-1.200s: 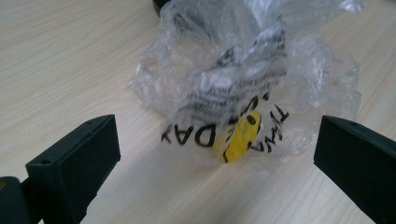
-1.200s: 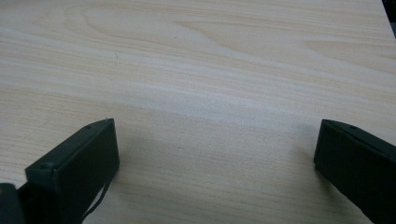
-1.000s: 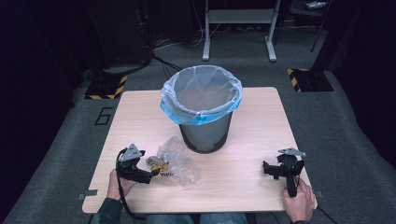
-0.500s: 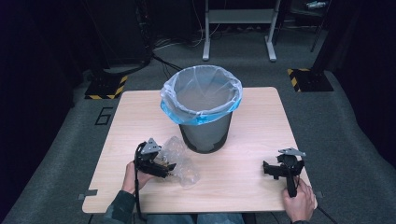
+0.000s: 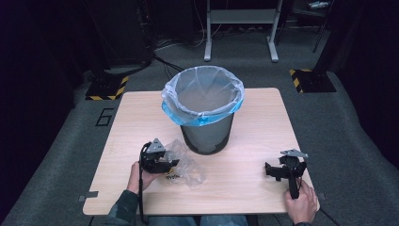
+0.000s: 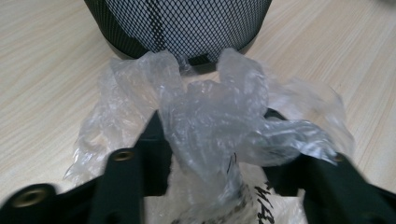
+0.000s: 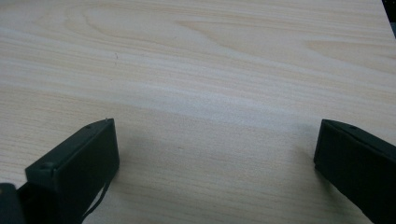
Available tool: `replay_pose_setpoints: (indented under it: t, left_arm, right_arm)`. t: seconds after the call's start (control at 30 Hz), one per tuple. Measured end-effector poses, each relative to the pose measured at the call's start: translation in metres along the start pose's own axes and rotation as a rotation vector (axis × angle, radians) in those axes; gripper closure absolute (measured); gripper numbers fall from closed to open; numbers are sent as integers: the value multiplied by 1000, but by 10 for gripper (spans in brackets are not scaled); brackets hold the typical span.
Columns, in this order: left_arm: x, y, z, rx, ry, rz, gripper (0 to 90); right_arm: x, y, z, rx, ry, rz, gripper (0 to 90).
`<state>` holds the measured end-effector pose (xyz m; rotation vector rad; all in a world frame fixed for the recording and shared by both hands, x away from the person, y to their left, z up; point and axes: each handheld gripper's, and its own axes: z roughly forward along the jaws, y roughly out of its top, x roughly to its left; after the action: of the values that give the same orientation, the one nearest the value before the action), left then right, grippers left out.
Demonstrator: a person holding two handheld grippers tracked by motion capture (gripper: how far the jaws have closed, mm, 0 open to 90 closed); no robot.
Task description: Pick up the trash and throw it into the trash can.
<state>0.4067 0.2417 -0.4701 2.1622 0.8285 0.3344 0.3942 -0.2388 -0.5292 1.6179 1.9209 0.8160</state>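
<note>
left claw (image 6: 212,140) has just been closing and now pinches the crumpled clear plastic bag (image 6: 219,116) between its jaws; the bag's print is partly hidden.

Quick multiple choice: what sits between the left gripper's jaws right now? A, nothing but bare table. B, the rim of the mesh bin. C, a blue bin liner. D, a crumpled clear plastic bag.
D: in the left gripper view the crumpled clear plastic bag bunches up between the left gripper's jaws, which have just been closing on it, in front of the mesh bin.
</note>
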Motion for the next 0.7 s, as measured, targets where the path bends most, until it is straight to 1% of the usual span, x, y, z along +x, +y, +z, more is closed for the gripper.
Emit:
replay_pose_setpoints:
  t: [0.07,0.13,0.17,0.23,0.27,0.3,0.37,0.4,0.43,0.5,0.57,0.6,0.63,0.7]
  left_arm:
    - [0,-1,2,21,14,4,613]
    - [1,-4,4,30,12,5,685]
    - [1,-5,5,36,19,4,714]
    - [2,-7,5,34,21,-4,764]
    - [3,-7,4,33,31,-17,782]
    - [4,-8,3,29,32,-18,805]
    - [6,-9,1,20,35,-40,828]
    - [7,-10,0,19,37,-38,837]
    - [8,-10,0,14,36,-46,843]
    - [8,-10,-3,11,41,-49,848]
    - [9,-10,-4,10,42,-44,850]
    - [10,-10,-8,1,48,-48,851]
    - [10,-10,-10,5,47,-52,851]
    - [12,-10,-15,-13,54,-56,851]
  right_arm:
    - [0,0,0,0,0,0,0]
    - [0,0,0,0,0,0,0]
    - [0,0,0,0,0,0,0]
    - [0,0,0,0,0,0,0]
    - [0,0,0,0,0,0,0]
    - [0,0,0,0,0,0,0]
    - [0,0,0,0,0,0,0]
    - [0,0,0,0,0,0,0]
    - [0,0,0,0,0,0,0]
    - [0,0,0,0,0,0,0]
    - [0,0,0,0,0,0,0]
    - [0,0,0,0,0,0,0]
    - [0,0,0,0,0,0,0]
    - [0,0,0,0,0,0,0]
